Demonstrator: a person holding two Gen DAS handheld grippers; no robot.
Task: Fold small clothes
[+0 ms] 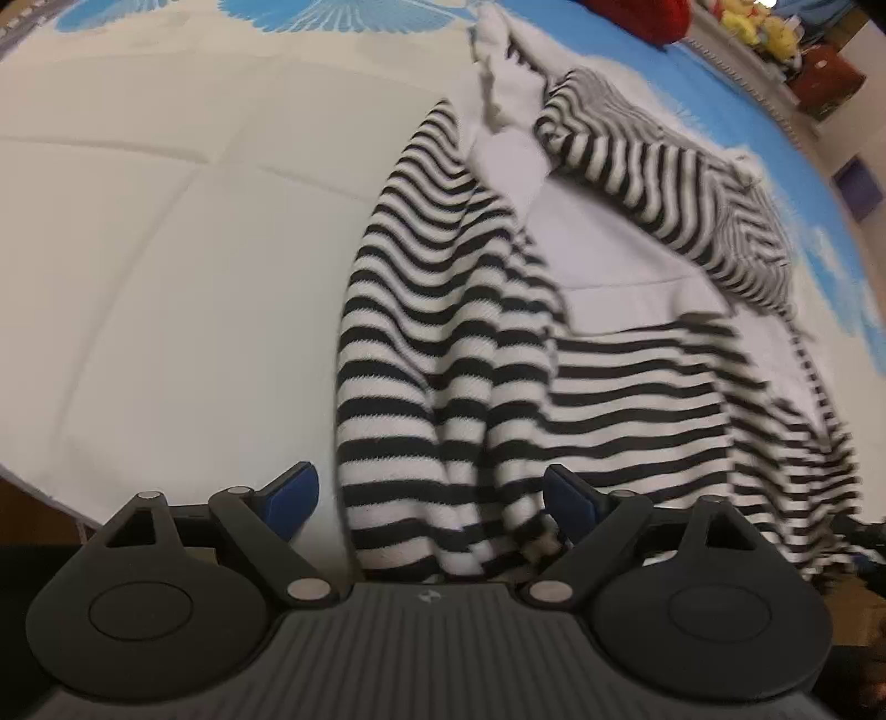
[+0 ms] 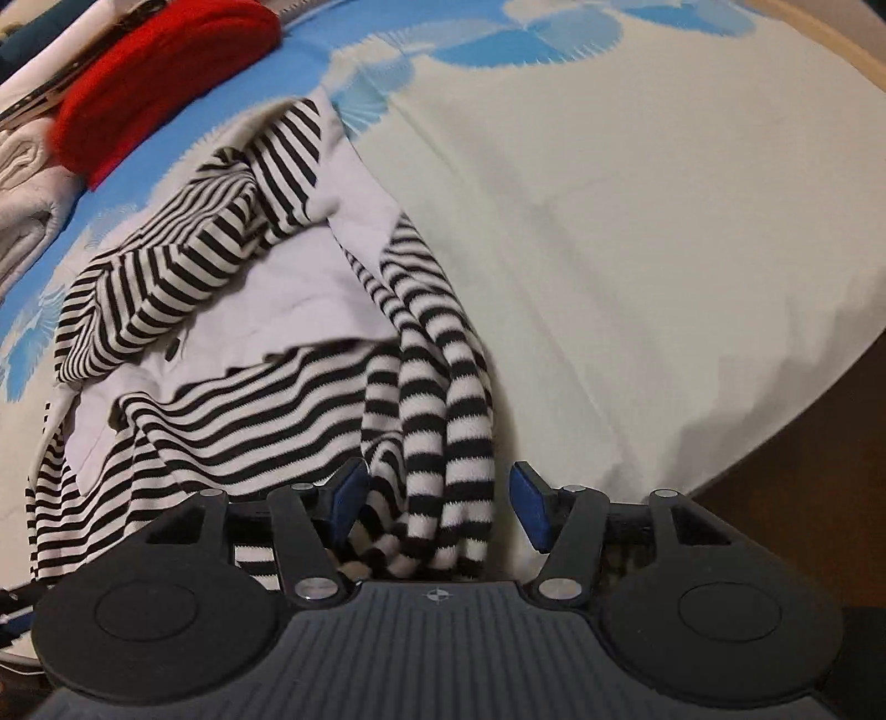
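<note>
A black-and-white striped garment (image 1: 443, 332) with a plain white panel (image 1: 609, 260) lies rumpled on the bed. Seen from the left wrist, one bunched striped sleeve runs down between the fingers of my left gripper (image 1: 432, 501). The jaws stand wide and open, and the left pad (image 1: 296, 495) is clear of the cloth. From the right wrist, the same garment (image 2: 249, 404) spreads to the left. A twisted striped sleeve (image 2: 437, 443) hangs between the fingers of my right gripper (image 2: 437, 501), which is open, with a gap beside the right pad (image 2: 529, 504).
The bed sheet (image 1: 166, 249) is white with blue flower prints. A red cloth (image 2: 166, 72) and folded pale clothes (image 2: 27, 210) lie at the far left. Soft toys (image 1: 758, 27) sit beyond the bed. The bed's edge and brown floor (image 2: 803, 443) are close on the right.
</note>
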